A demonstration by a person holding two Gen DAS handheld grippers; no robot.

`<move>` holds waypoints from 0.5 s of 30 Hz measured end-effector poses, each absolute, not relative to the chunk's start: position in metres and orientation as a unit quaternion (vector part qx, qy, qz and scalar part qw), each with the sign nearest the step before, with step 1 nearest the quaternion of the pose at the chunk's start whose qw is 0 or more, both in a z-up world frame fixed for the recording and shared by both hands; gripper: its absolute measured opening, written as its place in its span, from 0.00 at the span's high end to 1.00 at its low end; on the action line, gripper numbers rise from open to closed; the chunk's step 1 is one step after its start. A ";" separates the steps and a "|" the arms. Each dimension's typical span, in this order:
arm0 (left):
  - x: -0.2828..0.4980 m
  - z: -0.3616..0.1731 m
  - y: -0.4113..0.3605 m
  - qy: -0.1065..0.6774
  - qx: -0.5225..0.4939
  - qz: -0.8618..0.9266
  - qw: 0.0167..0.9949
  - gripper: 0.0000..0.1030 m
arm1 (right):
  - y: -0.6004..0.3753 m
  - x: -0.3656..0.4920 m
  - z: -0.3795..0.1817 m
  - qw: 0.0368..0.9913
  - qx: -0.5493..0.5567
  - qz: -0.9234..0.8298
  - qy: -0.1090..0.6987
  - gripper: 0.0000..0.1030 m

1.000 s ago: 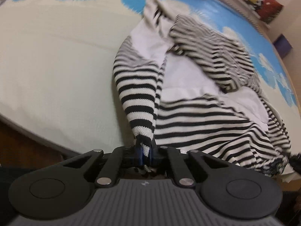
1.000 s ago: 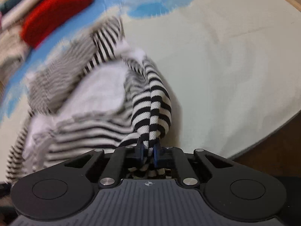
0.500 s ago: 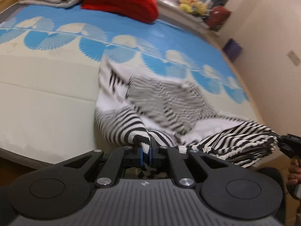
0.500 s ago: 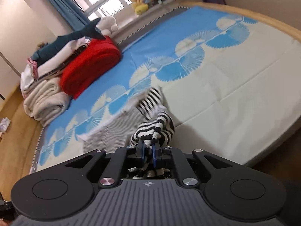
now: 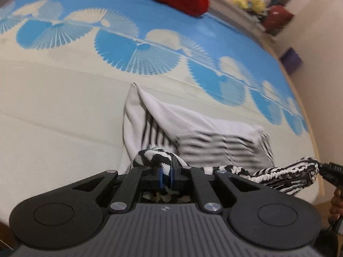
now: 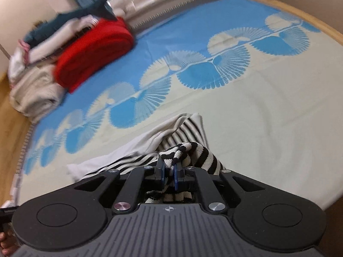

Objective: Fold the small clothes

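Observation:
A small black-and-white striped garment (image 5: 205, 137) with white panels lies on the bed near its front edge, its far end pointing up the bed. My left gripper (image 5: 165, 174) is shut on one striped end of it. My right gripper (image 6: 169, 172) is shut on another striped end (image 6: 193, 152). Both held ends are raised a little above the bed, with a striped edge stretched between them toward the right gripper's tip (image 5: 330, 172) in the left wrist view. The garment also shows in the right wrist view (image 6: 137, 150).
The bed cover (image 5: 64, 98) is cream near me with blue fan patterns further back. A red folded blanket (image 6: 94, 49), beige and white folded laundry (image 6: 32, 90) and a dark shark toy (image 6: 81, 14) sit at the far left of the bed. Plush toys (image 5: 246, 0) line the window ledge.
Both grippers have lifted and pulled the striped ends back toward the bed's front edge. The garment has drawn out from a crumpled heap into a flatter shape.

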State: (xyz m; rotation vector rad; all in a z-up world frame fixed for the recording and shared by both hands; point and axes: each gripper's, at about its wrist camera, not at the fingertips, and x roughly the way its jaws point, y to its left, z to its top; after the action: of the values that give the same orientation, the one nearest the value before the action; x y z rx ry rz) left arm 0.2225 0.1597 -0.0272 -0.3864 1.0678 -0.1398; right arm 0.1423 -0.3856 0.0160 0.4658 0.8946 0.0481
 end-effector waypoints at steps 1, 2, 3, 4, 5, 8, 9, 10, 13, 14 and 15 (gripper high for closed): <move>0.238 -0.038 0.163 0.514 -0.192 -0.060 0.834 0.92 | -0.383 0.163 0.006 0.873 0.216 0.025 0.436 0.92; 0.248 -0.047 0.167 0.518 -0.204 -0.059 0.829 0.90 | -0.380 0.181 -0.003 0.872 0.211 0.026 0.442 0.91; 0.256 -0.056 0.171 0.518 -0.222 -0.059 0.824 0.90 | -0.379 0.196 -0.012 0.870 0.208 0.021 0.446 0.88; 0.261 -0.065 0.177 0.514 -0.244 -0.061 0.820 0.89 | -0.377 0.208 -0.020 0.869 0.205 0.011 0.451 0.85; 0.262 -0.071 0.183 0.510 -0.267 -0.061 0.815 0.88 | -0.377 0.216 -0.027 0.871 0.201 0.002 0.449 0.78; 0.259 -0.072 0.197 0.507 -0.319 -0.057 0.799 0.80 | -0.386 0.219 -0.035 0.894 0.182 -0.028 0.409 0.66; 0.256 -0.065 0.199 0.491 -0.320 -0.069 0.807 0.69 | -0.392 0.219 -0.037 0.889 0.193 -0.029 0.415 0.66; 0.255 -0.058 0.202 0.476 -0.314 -0.075 0.818 0.56 | -0.399 0.220 -0.035 0.881 0.214 -0.029 0.421 0.64; 0.247 -0.044 0.213 0.440 -0.306 -0.053 0.842 0.46 | -0.409 0.213 -0.020 0.899 0.208 -0.007 0.385 0.64; 0.246 -0.043 0.217 0.437 -0.312 -0.054 0.842 0.46 | -0.409 0.211 -0.018 0.905 0.188 -0.004 0.383 0.63; 0.244 -0.040 0.218 0.436 -0.314 -0.062 0.841 0.46 | -0.408 0.209 -0.019 0.905 0.173 0.002 0.388 0.63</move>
State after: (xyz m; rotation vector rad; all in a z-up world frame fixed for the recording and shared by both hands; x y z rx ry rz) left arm 0.2441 0.2181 -0.0405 -0.6636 0.9205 -0.1315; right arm 0.2088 -0.4081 -0.0187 0.3580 0.8008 0.0042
